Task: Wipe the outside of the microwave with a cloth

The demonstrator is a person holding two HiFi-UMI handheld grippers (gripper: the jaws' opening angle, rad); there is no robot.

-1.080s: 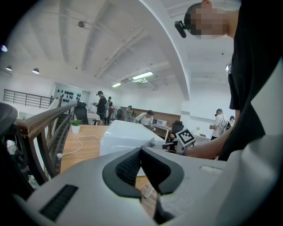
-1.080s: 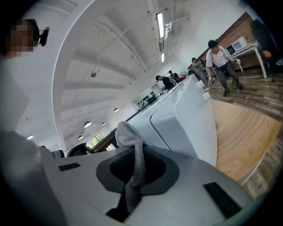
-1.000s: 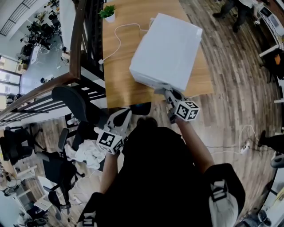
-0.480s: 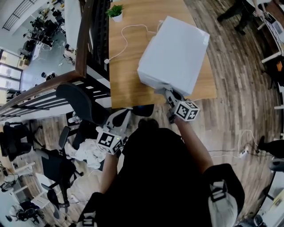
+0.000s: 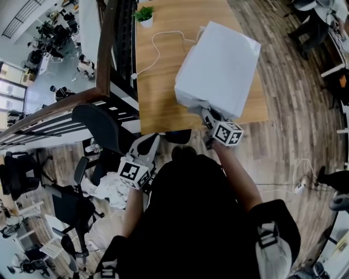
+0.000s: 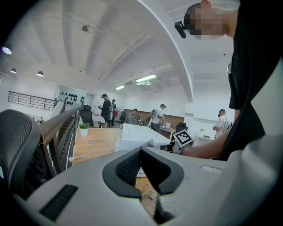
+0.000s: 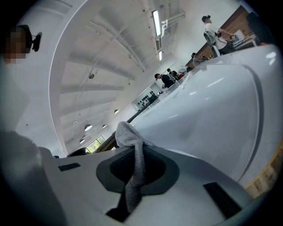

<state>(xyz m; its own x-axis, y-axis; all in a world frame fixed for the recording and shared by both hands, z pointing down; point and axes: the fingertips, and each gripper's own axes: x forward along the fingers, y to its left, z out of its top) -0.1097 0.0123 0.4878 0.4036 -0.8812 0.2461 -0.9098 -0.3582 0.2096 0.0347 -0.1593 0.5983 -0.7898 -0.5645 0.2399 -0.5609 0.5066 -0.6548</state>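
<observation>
- Since a second ago the right gripper (image 5: 206,115) has crept a touch along the microwave's (image 5: 218,62) near lower edge. The left gripper (image 5: 150,143) has hardly shifted.
- Closest in, the left gripper hangs low by the person's body, beside a black chair (image 5: 98,122), jaws pressed together on nothing.
- The right gripper is clamped on a grey cloth (image 7: 131,150), whose bunched end meets the white casing.
- The microwave sits on a wooden table (image 5: 155,92), at its near right corner.
- Further back, a white cable (image 5: 158,41) loops across the tabletop, with a small potted plant (image 5: 144,14) beyond.
</observation>
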